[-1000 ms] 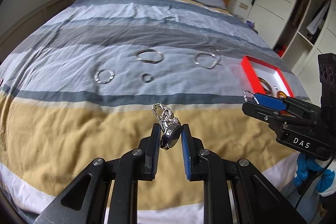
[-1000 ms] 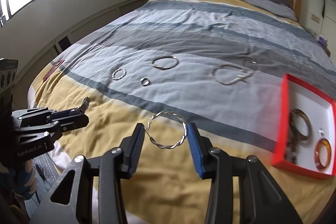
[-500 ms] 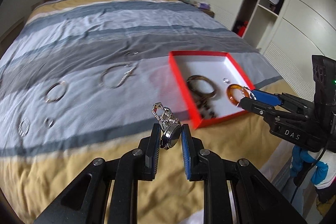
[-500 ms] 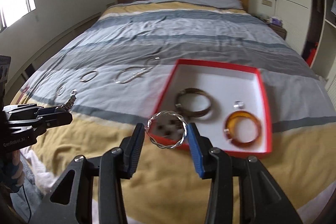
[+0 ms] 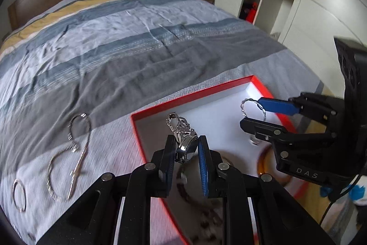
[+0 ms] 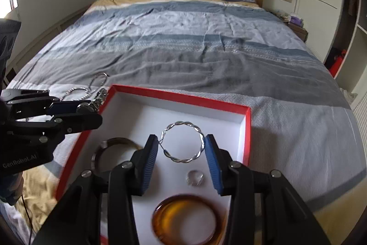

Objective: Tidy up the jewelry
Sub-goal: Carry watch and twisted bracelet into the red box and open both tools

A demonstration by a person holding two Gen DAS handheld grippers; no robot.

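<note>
**Both grippers loaded above the red tray**

While your left gripper (image 5: 185,148) pinches a silver watch (image 5: 186,148) by its case, the metal link band (image 5: 180,126) sticks up past the fingertips, over the near-left part of the red tray (image 5: 190,95) on the bed (image 5: 114,49). Your right gripper (image 6: 181,147) clamps a twisted silver bangle (image 6: 182,141) between its blue pads, held over the tray's white floor. Inside the tray lie an amber bangle (image 6: 188,219), a small silver ring (image 6: 195,177) and a dark metal bangle (image 6: 110,150). On the striped cover just left of the tray rest a silver chain necklace (image 5: 68,157) and another silver hoop (image 5: 19,194).
</note>
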